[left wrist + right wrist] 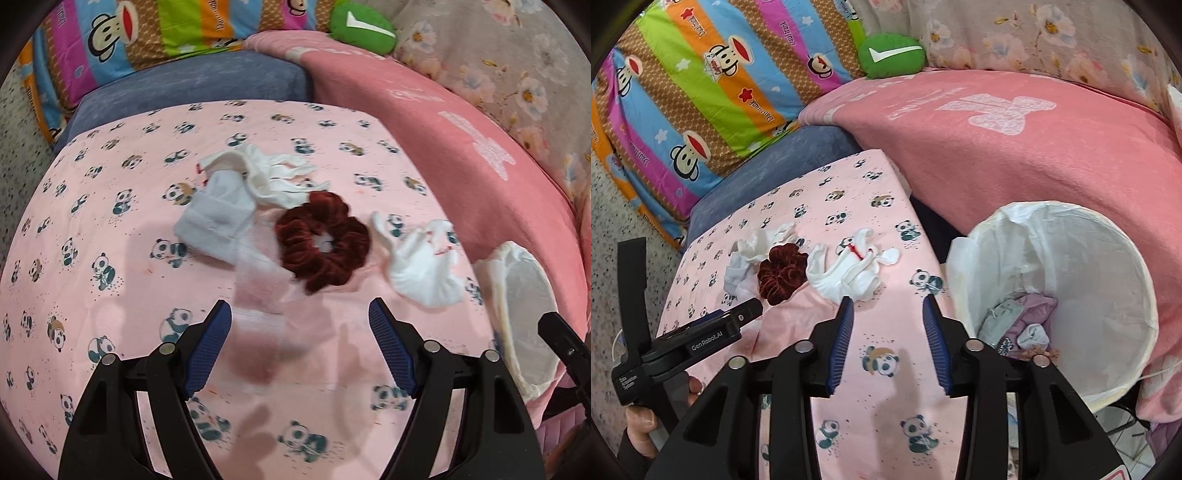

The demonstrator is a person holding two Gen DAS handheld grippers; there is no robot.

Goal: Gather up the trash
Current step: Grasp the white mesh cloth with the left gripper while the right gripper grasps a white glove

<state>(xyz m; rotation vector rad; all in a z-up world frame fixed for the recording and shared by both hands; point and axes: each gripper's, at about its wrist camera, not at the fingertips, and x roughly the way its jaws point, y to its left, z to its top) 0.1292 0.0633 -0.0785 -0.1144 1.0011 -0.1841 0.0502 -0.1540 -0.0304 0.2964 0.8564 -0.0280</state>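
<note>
On the pink panda cloth lie a dark red velvet scrunchie, a crumpled white tissue pile to its left, a sheer gauze strip below, and a white wad with red marks to the right. My left gripper is open, just short of the scrunchie and over the gauze. In the right wrist view my right gripper is open and empty, just before the white wad, with the scrunchie and tissue pile beyond. The left gripper shows at left.
A white-lined trash basket stands right of the cloth with scraps inside; its rim also shows in the left wrist view. A pink blanket, blue cushion, striped monkey quilt and green plush lie behind.
</note>
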